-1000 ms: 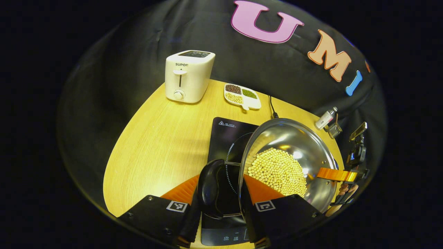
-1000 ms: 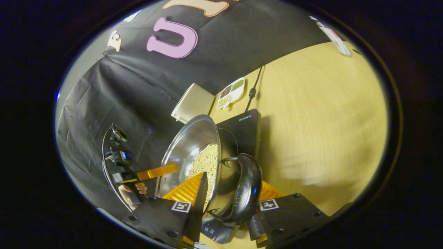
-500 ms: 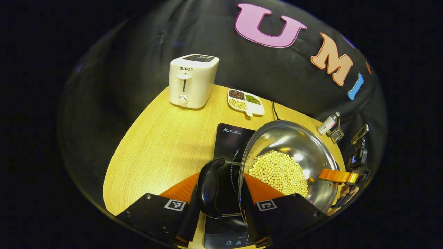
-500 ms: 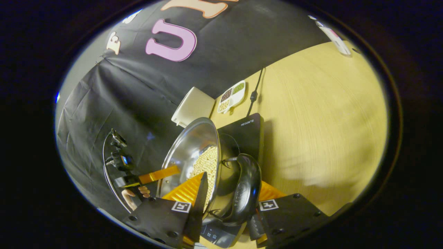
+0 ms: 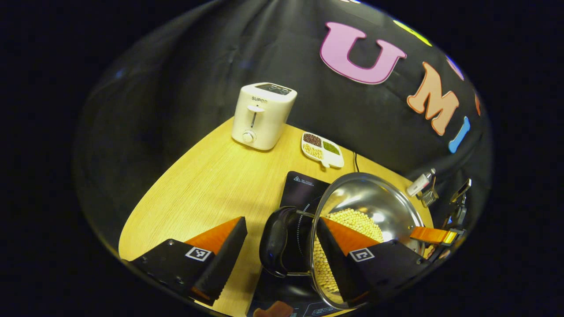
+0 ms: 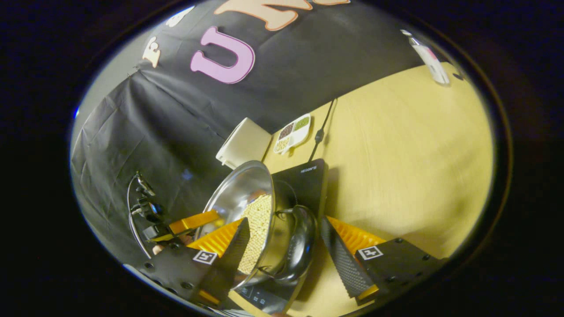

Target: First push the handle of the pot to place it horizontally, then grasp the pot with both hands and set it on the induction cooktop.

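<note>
Sitting on the induction cooktop, the pot (full of little yellow beans) looks set down. The left gripper is spread wide around one black handle, not squeezing it. The right gripper is spread too, its fingers apart from the other handle. Letting go seems to be the step now. Next, both should pull back gently without bumping the pot.

Dim booth, warm overhead glare, fisheye-warped edges.
</note>
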Tool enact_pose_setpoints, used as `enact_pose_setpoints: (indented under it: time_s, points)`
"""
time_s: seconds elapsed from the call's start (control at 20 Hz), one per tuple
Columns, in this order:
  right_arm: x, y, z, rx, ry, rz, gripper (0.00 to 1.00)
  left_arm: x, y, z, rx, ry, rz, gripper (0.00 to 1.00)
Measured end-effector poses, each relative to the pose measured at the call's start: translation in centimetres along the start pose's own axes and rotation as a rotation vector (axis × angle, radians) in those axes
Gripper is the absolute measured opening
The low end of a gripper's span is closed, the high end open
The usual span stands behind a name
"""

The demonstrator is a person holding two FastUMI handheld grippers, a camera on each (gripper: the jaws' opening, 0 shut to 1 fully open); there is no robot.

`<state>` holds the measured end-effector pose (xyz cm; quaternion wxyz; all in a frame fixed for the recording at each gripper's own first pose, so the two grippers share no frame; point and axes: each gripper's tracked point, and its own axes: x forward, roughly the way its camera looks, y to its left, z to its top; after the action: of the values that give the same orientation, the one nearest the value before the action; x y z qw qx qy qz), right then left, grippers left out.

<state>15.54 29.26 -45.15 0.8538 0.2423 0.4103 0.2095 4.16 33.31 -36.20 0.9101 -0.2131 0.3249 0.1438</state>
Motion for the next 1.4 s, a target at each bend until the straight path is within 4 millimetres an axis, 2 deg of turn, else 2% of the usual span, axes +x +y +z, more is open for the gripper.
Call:
enact_pose_setpoints:
  time_s: [0.15,0.2,0.3,0.5,0.6,0.65,0.75,0.9,1.0,1.2,1.4]
  points:
    - [-1.7,-1.0,1.8,-0.046,-0.059,-0.026,0.92,-1.7,0.8,1.6,0.015,-0.096,0.031,0.98]
    - [-2.4,-1.1,2.5,-0.058,-0.078,-0.029,1.00,-2.3,0.9,2.2,0.019,-0.124,0.049,0.98]
    - [-4.1,-1.1,3.9,-0.081,-0.119,-0.029,1.00,-4.0,0.9,3.3,0.024,-0.178,0.087,0.98]
    - [-9.2,-1.1,7.1,-0.145,-0.214,-0.025,1.00,-8.0,-1.8,4.7,0.055,-0.272,0.114,0.98]
    - [-12.1,-1.7,8.7,-0.179,-0.272,-0.037,1.00,-9.8,-4.6,4.9,0.077,-0.306,0.109,0.98]
    - [-13.4,-2.4,9.7,-0.198,-0.308,-0.059,0.91,-10.3,-6.0,4.8,0.085,-0.312,0.100,0.97]
    - [-16.2,-3.6,11.8,-0.233,-0.387,-0.106,0.90,-11.2,-9.9,4.3,0.103,-0.327,0.064,0.97]
    - [-20.2,-4.9,14.0,-0.288,-0.472,-0.173,0.90,-11.7,-14.8,4.1,0.137,-0.352,0.029,0.97]
    - [-22.7,-4.8,14.9,-0.315,-0.503,-0.177,0.91,-11.6,-17.6,4.4,0.164,-0.373,0.014,0.98]
    - [-25.5,-4.6,15.8,-0.388,-0.539,-0.190,0.90,-11.7,-22.9,5.2,0.237,-0.452,-0.007,0.97]
    - [-26.8,-3.1,15.8,-0.432,-0.554,-0.164,0.91,-12.6,-28.4,6.0,0.284,-0.554,-0.045,0.97]
